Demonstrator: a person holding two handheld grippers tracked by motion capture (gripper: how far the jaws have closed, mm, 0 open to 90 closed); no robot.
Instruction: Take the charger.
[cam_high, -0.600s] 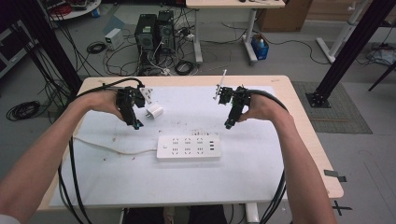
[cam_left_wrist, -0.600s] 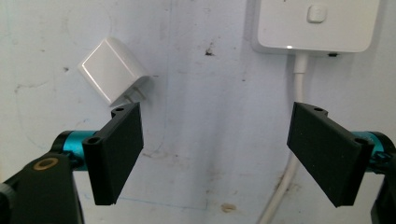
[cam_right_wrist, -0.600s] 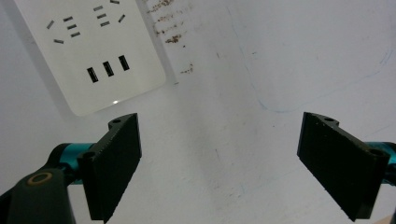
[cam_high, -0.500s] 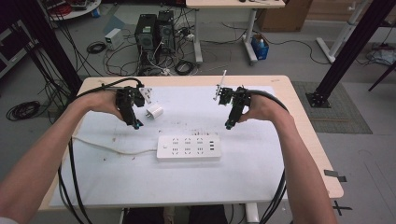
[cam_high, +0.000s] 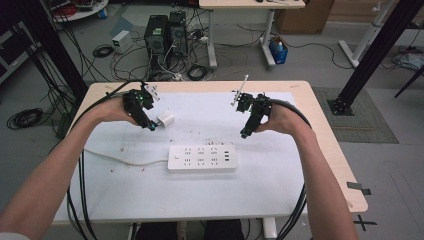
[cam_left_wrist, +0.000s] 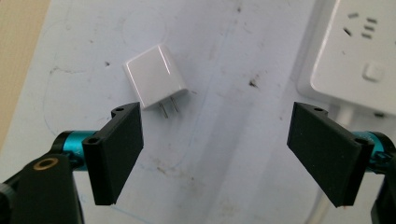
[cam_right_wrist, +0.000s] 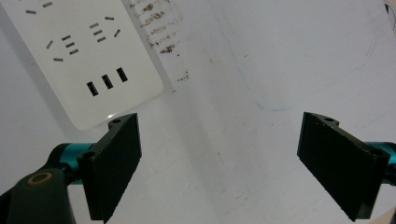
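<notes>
White table (cam_high: 200, 200), power strip (cam_high: 201, 158) beside charger (cam_high: 166, 120)

In the left gripper view the power strip (cam_left_wrist: 359, 51) is cut off by the right and top edges, so just one corner with a socket and a button shows; its cable beneath the right jaw is mostly covered. The white charger (cam_left_wrist: 155, 75) lies whole there, but in the high view the left gripper (cam_high: 150, 125) overlaps its near-left edge and its prongs are too small to make out. In the right gripper view the strip runs out past the top and left edges. The person's forearms leave the high view at the bottom, and the desk (cam_high: 320, 95) hides the floor beneath.
</notes>
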